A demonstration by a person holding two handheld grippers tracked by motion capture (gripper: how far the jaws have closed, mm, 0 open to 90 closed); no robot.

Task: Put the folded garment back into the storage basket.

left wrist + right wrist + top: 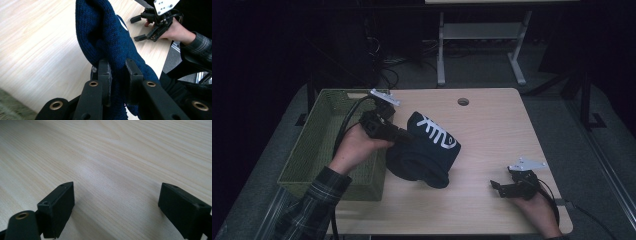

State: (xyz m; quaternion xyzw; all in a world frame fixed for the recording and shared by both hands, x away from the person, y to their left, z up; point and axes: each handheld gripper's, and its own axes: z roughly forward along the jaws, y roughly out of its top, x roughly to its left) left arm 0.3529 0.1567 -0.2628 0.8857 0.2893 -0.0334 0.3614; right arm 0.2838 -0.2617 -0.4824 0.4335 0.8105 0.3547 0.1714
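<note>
A dark blue knitted hat [427,150] with a white pattern hangs above the middle of the wooden table [492,125], its lower edge close to the tabletop. My left gripper [404,136] is shut on the hat's left side. In the left gripper view both jaws pinch a fold of the blue knit [112,45]. My right gripper [496,187] rests near the table's front right corner, held by a hand, jaws open and pointing left. Across the table in the left gripper view, the right gripper [137,28] stands open. The right gripper [116,207] has only bare wood between its jaws.
A green mesh basket [319,150] stands along the table's left edge, right beside my left hand. A round cable hole [463,101] sits near the table's far edge. A white desk frame [482,45] stands on the floor beyond.
</note>
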